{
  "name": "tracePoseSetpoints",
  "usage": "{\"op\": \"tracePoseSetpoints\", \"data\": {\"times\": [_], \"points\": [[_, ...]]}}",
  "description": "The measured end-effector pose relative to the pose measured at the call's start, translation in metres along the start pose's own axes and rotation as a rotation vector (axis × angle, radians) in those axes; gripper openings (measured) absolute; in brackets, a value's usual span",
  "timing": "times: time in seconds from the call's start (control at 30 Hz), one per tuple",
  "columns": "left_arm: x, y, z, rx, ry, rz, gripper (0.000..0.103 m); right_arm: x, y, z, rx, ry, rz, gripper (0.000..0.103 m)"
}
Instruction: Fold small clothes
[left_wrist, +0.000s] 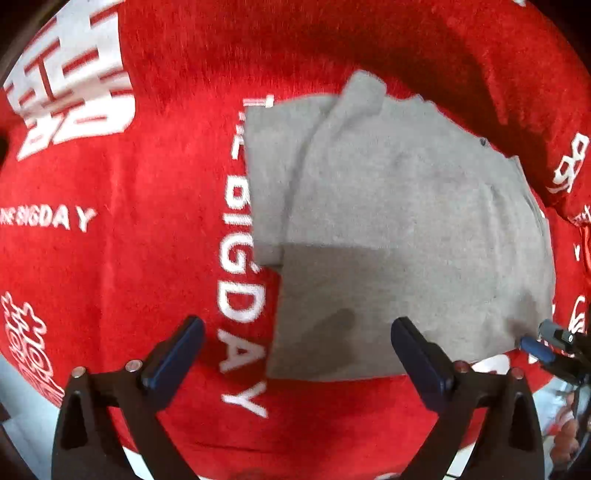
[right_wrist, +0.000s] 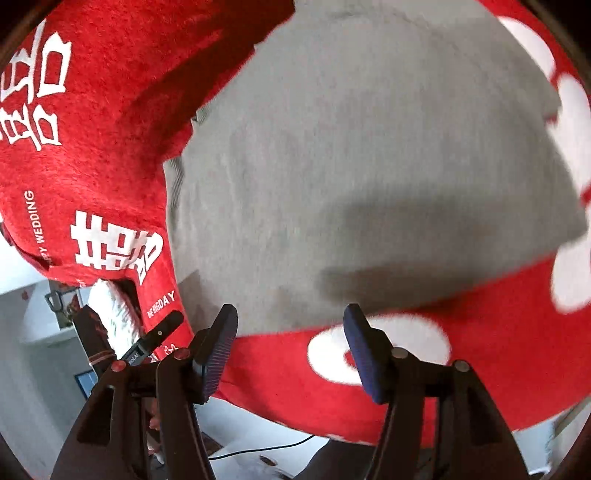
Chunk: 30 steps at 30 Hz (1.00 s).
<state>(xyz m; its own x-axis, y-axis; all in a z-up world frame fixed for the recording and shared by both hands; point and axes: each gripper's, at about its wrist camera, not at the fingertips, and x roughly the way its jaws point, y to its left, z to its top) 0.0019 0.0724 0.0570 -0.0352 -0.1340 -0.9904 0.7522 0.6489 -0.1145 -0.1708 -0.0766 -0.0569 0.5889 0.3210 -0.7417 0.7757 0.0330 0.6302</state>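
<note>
A grey garment (left_wrist: 399, 229) lies folded flat on a red blanket (left_wrist: 129, 258) with white lettering; one folded layer overlaps at its upper left. My left gripper (left_wrist: 295, 354) hangs open above the garment's lower left corner, nothing between its fingers. In the right wrist view the same grey garment (right_wrist: 369, 158) fills the middle. My right gripper (right_wrist: 290, 343) stands open just off the garment's near edge, over the red blanket (right_wrist: 461, 350), holding nothing. The right gripper's fingertip (left_wrist: 535, 347) shows at the left wrist view's right edge.
The blanket's edge drops off at the bottom of the right wrist view, with a pale floor (right_wrist: 33, 369) and a dark cable (right_wrist: 258, 448) below. A white padded item (right_wrist: 114, 310) sits under the blanket's left corner. A hand (left_wrist: 565, 435) shows at the lower right of the left wrist view.
</note>
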Motion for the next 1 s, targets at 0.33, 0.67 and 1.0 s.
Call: {"op": "tracePoseSetpoints", "data": {"times": [0.33, 0.67, 1.0], "points": [[0.013, 0.016, 0.016, -0.003, 0.066, -0.164, 0.095, -0.043, -0.073, -0.007, 0.327, -0.186, -0.010, 0.064], [0.033, 0.006, 0.014, 0.038, 0.119, -0.234, 0.015, -0.058, -0.071, 0.016, 0.314, -0.264, -0.155, 0.008], [0.029, 0.024, -0.009, 0.042, 0.113, -0.208, 0.008, -0.066, -0.107, 0.008, 0.283, -0.208, -0.304, 0.000]]}}
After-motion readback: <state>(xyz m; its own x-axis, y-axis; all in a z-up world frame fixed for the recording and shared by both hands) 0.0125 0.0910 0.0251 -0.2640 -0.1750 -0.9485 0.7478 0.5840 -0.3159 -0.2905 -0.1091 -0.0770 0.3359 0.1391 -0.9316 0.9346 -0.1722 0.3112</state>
